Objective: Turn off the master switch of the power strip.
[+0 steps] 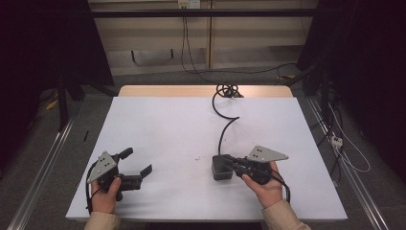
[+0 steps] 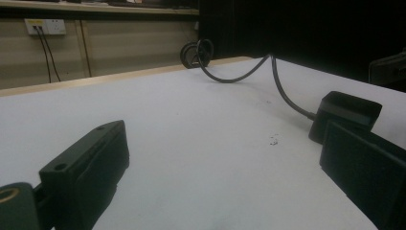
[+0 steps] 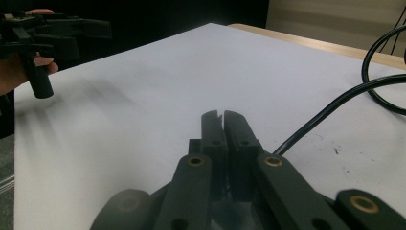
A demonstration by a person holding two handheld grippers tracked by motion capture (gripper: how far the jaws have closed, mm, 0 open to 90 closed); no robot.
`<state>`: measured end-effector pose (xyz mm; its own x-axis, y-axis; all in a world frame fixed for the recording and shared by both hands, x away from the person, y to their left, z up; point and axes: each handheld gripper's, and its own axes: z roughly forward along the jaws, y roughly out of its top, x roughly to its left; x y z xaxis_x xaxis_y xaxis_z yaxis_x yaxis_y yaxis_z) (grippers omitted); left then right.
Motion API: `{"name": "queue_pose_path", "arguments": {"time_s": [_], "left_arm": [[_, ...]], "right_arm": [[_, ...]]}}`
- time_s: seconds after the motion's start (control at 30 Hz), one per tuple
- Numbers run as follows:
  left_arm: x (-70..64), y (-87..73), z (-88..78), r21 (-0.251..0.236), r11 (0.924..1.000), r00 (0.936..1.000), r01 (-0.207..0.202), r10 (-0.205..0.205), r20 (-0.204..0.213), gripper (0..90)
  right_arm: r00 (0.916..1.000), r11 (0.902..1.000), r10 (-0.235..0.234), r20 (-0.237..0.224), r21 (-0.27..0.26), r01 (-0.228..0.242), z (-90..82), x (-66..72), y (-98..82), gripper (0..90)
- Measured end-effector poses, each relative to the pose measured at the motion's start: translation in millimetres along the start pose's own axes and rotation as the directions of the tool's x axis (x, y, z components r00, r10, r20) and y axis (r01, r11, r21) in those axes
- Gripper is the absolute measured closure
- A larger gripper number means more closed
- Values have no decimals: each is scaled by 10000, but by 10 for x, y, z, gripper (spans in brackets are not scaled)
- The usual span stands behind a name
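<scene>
- The left gripper [image 1: 135, 161] sits near the table's front left corner, held in the person's left hand [image 1: 106, 194]. It is matte black plastic with a grey three-cornered plate on top. Its two blocky jaws stand wide apart with nothing between them, only bare tabletop.
- In the left gripper view, those jaws rise at either edge, flat-faced and angular. The black box shows beyond the right-hand jaw, well clear of it.
- The table [image 1: 167, 124] is covered by a smooth white sheet with a few dark specks near its middle. A strip of pale wood shows along the far edge.
- The black power adapter [image 1: 221, 166] is a small squarish box with rounded corners and a dull finish. It lies flat on the sheet, right of centre toward the front.
- Its cable [image 1: 225, 125] is thick, round, glossy and black. It leaves the box on the far side, curves away and ends in a loose coil at the table's far edge.
- The right gripper [image 1: 229, 164], in the right hand [image 1: 265, 187], points leftward across the table, and its tips are at the adapter. In the right gripper view, the jaws are pressed together with only a hairline slit, holding nothing. Whether the tips touch the box I cannot tell.
</scene>
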<state>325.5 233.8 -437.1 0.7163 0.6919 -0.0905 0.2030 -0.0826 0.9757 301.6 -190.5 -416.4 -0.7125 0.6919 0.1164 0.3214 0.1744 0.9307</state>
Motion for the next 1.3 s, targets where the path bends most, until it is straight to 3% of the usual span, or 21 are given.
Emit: {"name": "queue_pose_path", "arguments": {"time_s": [1.3], "left_arm": [[-1,-1,21,45,10000,10000,-22,22,65,28]], "right_arm": [[10000,9978,82,-37,664,-80,39,-2,-59,900]]}}
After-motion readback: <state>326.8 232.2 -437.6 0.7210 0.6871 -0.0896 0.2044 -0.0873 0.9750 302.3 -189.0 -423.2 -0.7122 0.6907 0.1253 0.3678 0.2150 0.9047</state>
